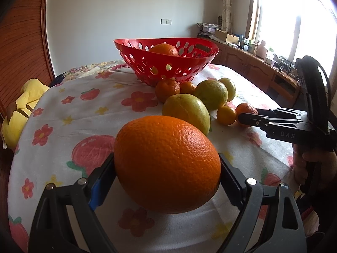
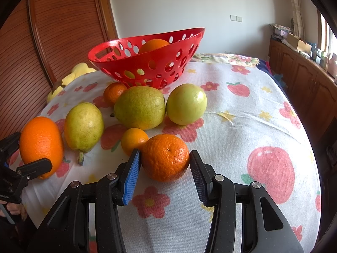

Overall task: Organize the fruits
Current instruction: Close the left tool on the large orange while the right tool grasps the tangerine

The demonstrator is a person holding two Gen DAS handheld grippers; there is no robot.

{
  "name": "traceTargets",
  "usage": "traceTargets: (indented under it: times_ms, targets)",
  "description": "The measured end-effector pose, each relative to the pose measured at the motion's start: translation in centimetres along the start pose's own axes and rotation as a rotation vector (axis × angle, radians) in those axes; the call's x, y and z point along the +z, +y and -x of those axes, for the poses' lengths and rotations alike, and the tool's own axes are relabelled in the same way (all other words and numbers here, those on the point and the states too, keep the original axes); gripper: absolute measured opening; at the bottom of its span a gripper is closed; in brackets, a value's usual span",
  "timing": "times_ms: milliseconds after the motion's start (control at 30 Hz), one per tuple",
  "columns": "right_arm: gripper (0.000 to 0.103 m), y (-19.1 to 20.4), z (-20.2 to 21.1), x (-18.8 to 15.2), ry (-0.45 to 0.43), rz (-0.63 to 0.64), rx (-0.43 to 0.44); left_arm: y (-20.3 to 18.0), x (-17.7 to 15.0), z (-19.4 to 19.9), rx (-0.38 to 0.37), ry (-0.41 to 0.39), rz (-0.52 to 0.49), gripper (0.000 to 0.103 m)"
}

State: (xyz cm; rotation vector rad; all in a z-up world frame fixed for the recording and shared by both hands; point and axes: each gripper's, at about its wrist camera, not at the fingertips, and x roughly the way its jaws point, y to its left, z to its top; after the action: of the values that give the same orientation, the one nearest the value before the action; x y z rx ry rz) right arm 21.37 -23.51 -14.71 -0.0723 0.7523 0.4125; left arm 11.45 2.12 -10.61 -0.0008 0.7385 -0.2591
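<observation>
A red perforated basket [image 1: 168, 63] [image 2: 147, 63] stands on the flowered cloth with one orange [image 1: 164, 49] inside. My left gripper [image 1: 167, 168] is shut on a big orange [image 1: 166, 164], which also shows in the right wrist view [image 2: 41, 145]. My right gripper [image 2: 165, 162] has its jaws on both sides of a tangerine [image 2: 165, 157], touching or nearly touching it; it also shows in the left wrist view [image 1: 245, 116]. Between them lie a pear [image 2: 84, 126], a green-yellow fruit [image 2: 140, 107], a green apple-like fruit [image 2: 186, 104] and small tangerines [image 2: 133, 140] [image 2: 114, 92].
The flowered tablecloth [image 2: 242, 126] covers the table. A yellow plush toy [image 1: 21, 109] lies at the left edge by a wooden panel [image 2: 52, 31]. Wooden cabinets [image 1: 252, 67] with clutter stand under the window at the right.
</observation>
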Motion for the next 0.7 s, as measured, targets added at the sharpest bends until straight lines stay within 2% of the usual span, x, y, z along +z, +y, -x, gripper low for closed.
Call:
traceTargets:
  times_ms: [367,700]
  targets:
    - [0.048,0.0,-0.1,0.0,0.001,-0.002,0.001,0.4,0.5,1.8,-0.003,-0.032,-0.001,0.09]
    - [0.046,0.0,0.0,-0.1,-0.017,-0.001,0.003,-0.1,2.5,3.3,-0.026,-0.09,-0.003,0.09]
